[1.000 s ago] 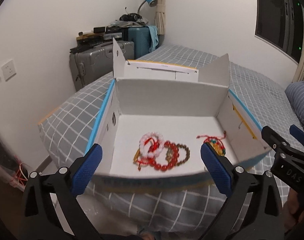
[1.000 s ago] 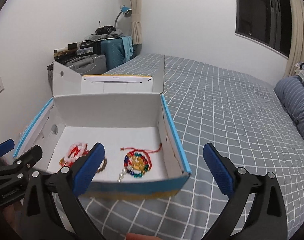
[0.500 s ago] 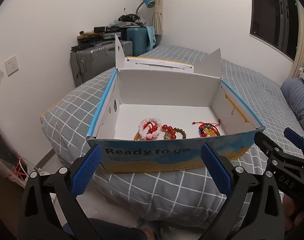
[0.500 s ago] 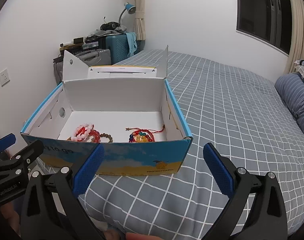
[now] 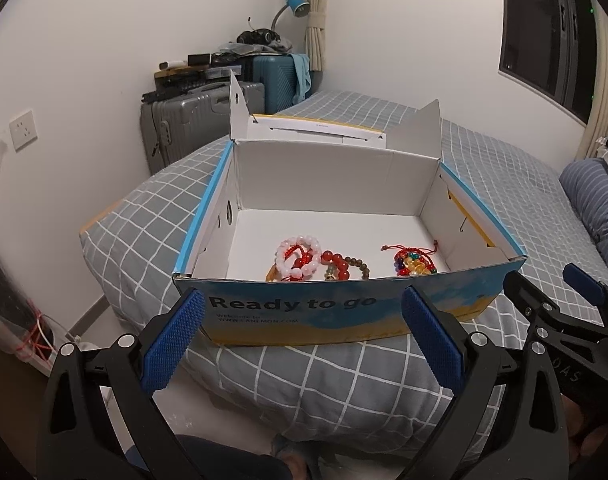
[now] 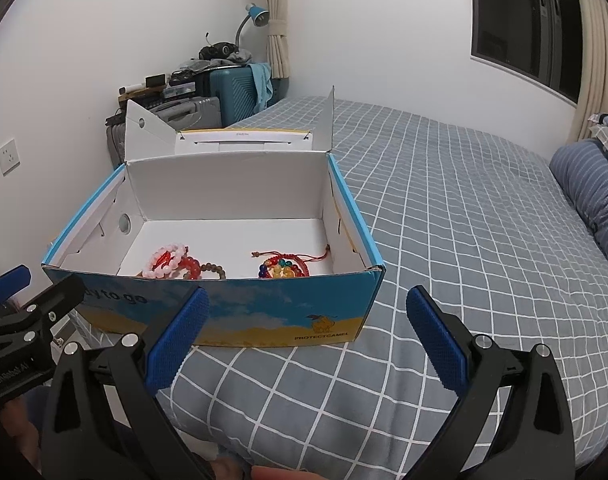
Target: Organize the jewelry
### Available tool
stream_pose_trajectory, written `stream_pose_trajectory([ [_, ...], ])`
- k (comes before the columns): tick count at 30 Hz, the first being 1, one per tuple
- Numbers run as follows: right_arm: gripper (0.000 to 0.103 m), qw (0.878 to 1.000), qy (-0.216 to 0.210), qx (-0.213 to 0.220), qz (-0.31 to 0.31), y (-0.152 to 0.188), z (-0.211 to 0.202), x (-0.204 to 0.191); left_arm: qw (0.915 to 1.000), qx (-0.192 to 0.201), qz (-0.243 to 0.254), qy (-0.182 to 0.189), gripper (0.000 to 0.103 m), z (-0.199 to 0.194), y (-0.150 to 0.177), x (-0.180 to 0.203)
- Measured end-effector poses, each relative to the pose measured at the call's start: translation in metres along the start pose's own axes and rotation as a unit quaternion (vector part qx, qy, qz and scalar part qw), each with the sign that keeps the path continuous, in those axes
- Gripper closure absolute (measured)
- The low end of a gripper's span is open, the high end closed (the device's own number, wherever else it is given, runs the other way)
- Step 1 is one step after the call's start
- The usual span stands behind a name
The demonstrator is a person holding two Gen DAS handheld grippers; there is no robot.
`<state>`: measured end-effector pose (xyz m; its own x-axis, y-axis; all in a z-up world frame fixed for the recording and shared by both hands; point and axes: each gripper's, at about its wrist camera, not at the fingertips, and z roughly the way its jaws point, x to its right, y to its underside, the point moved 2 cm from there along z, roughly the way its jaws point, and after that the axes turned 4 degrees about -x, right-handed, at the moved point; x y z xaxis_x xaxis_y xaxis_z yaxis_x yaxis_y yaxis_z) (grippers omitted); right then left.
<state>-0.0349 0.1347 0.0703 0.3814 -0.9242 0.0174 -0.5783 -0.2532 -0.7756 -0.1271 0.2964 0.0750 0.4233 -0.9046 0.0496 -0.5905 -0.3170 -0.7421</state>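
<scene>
An open cardboard box [image 5: 335, 312] [image 6: 264, 316] with a blue and yellow front sits on the bed's near corner. Inside lie a pink bead bracelet [image 5: 298, 254] [image 6: 166, 260], a red bead bracelet [image 5: 335, 264] [image 6: 190, 266], a brown bead bracelet [image 5: 359, 266] [image 6: 216, 270] and a multicoloured bracelet with red cord [image 5: 413, 262] [image 6: 284, 268]. My left gripper [image 5: 302, 344] is open, held low in front of the box and empty. My right gripper [image 6: 305, 344] is open too, before the box's right front corner, holding nothing.
The bed [image 6: 463, 220] with a grey checked cover stretches right and back, a striped pillow [image 6: 591, 184] at its far right. Suitcases [image 5: 200, 116] stacked with clutter stand against the back wall. The box's lid flaps [image 5: 304, 128] stand up behind it.
Both grippers have pulled back and dropped from over the box to in front of it; its printed front now shows. The bracelets lie where they were.
</scene>
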Motion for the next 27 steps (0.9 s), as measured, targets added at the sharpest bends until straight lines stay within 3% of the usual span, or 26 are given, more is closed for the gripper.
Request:
stream_pose_trajectory([
  [27,0.008,1.000,-0.002,-0.009,0.006,0.0019,0.0033,0.0023,0.9997,-0.007,0.017,-0.016,0.006,-0.0017,0.0016,0.0072],
])
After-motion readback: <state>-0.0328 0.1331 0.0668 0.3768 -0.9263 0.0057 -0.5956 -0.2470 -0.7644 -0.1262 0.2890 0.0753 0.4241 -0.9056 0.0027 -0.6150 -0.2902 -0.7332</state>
